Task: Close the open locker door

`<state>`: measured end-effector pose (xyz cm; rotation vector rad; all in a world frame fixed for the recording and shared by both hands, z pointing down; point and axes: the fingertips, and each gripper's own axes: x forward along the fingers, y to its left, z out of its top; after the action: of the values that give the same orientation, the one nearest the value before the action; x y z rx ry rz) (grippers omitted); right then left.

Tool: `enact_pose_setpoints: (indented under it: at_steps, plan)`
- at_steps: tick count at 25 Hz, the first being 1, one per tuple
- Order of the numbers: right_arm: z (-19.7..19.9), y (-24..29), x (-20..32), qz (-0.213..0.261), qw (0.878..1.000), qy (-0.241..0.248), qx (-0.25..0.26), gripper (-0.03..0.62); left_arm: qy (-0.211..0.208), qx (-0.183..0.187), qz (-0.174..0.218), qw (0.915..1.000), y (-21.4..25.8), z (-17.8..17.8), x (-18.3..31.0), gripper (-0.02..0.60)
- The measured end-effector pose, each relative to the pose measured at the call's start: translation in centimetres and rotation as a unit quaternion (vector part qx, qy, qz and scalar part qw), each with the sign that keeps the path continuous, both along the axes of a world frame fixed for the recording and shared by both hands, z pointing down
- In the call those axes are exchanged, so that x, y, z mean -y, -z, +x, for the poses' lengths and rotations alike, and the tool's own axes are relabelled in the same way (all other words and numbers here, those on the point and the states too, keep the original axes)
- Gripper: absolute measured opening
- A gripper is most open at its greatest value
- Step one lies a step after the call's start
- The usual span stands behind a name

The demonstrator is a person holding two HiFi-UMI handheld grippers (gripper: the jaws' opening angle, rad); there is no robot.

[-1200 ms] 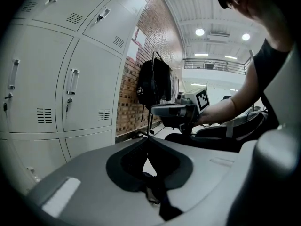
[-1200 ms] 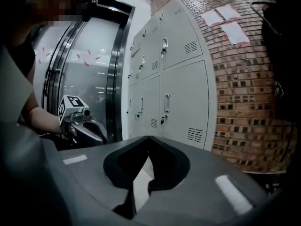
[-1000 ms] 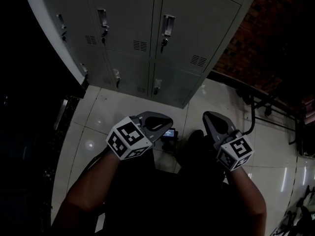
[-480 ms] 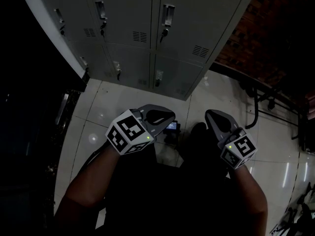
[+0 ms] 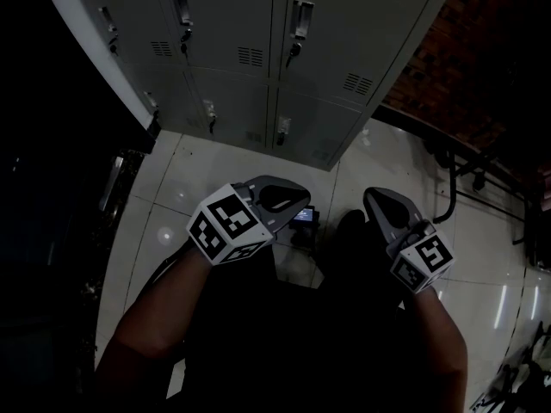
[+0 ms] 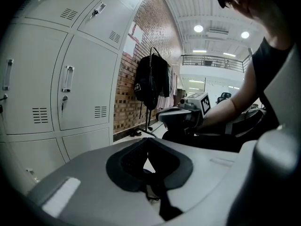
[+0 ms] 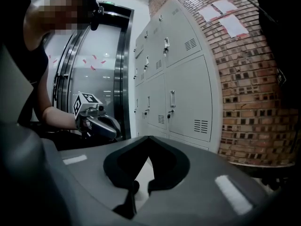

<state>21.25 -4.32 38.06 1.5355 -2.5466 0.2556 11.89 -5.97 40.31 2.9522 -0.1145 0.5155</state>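
A grey locker bank (image 5: 258, 24) fills the top of the head view, and every door that shows there is flush with its frame. No open door shows in any view. My left gripper (image 5: 293, 198) and right gripper (image 5: 376, 200) hang low in front of the person's body, well short of the lockers, both shut on nothing. In the left gripper view the jaws (image 6: 148, 142) meet, with the lockers (image 6: 70, 93) to the left and the right gripper (image 6: 181, 117) beyond. The right gripper view shows closed jaws (image 7: 149, 140), the lockers (image 7: 183, 93) and the left gripper (image 7: 96, 119).
A brick wall (image 5: 465, 58) runs to the right of the lockers. A black metal rack (image 5: 448, 179) stands against it, with a dark backpack (image 6: 150, 81) hanging on it. A glass door in a dark frame (image 7: 117, 69) stands left of the lockers. The floor is glossy white tile (image 5: 215, 179).
Both grippers have drifted slightly right and stay shut. The lockers sit a little lower in the head view than half a second ago.
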Motion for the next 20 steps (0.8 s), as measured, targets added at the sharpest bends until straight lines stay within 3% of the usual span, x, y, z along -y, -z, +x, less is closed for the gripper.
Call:
enact_pose_setpoints:
  at_steps: [8,20]
  plan:
    - [-0.48,0.45,0.17,0.004,1.0,0.01,0.029,0.002,-0.001,0.006,0.001,1.0,-0.16,-0.08,-0.14,0.012]
    - [-0.13,-0.14,0.19,-0.005,1.0,0.008,0.009,0.002,-0.001,0.009,0.001,1.0,-0.21,-0.01,-0.14,0.012]
